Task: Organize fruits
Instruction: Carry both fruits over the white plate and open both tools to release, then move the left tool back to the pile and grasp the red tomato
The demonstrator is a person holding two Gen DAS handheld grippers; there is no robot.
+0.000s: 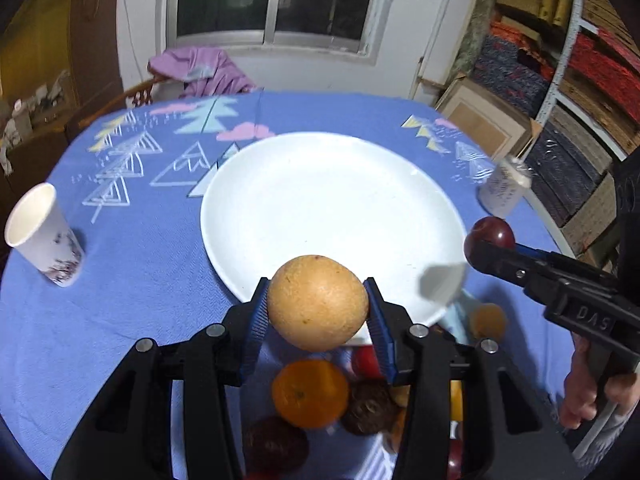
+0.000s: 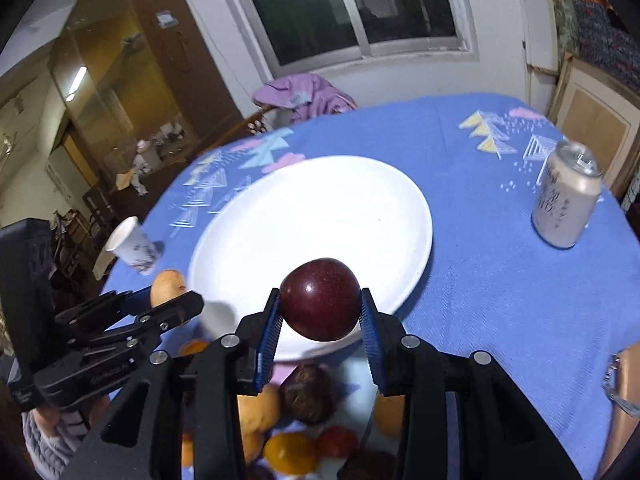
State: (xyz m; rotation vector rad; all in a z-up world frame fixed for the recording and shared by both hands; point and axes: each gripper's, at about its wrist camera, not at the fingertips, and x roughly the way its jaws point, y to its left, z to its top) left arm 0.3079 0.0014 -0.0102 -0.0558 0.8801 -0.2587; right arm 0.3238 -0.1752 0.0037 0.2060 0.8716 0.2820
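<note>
My left gripper (image 1: 316, 282) is shut on a round yellow-brown fruit (image 1: 318, 312), held just above the near rim of a large white plate (image 1: 332, 200). My right gripper (image 2: 320, 291) is shut on a dark red fruit (image 2: 320, 304), also over the near rim of the plate (image 2: 312, 216). Each gripper shows in the other's view: the right one (image 1: 490, 236) at the plate's right edge, the left one (image 2: 170, 286) at its left edge. Below the grippers lies a pile of several fruits, among them an orange (image 1: 310, 394) and a brown fruit (image 2: 308, 394).
A white paper cup (image 1: 44, 236) (image 2: 132, 244) stands left of the plate. A drink can (image 1: 504, 192) (image 2: 568, 200) stands to its right. The round table has a blue patterned cloth (image 1: 140, 280). A purple garment (image 1: 200, 70) hangs on a chair behind it.
</note>
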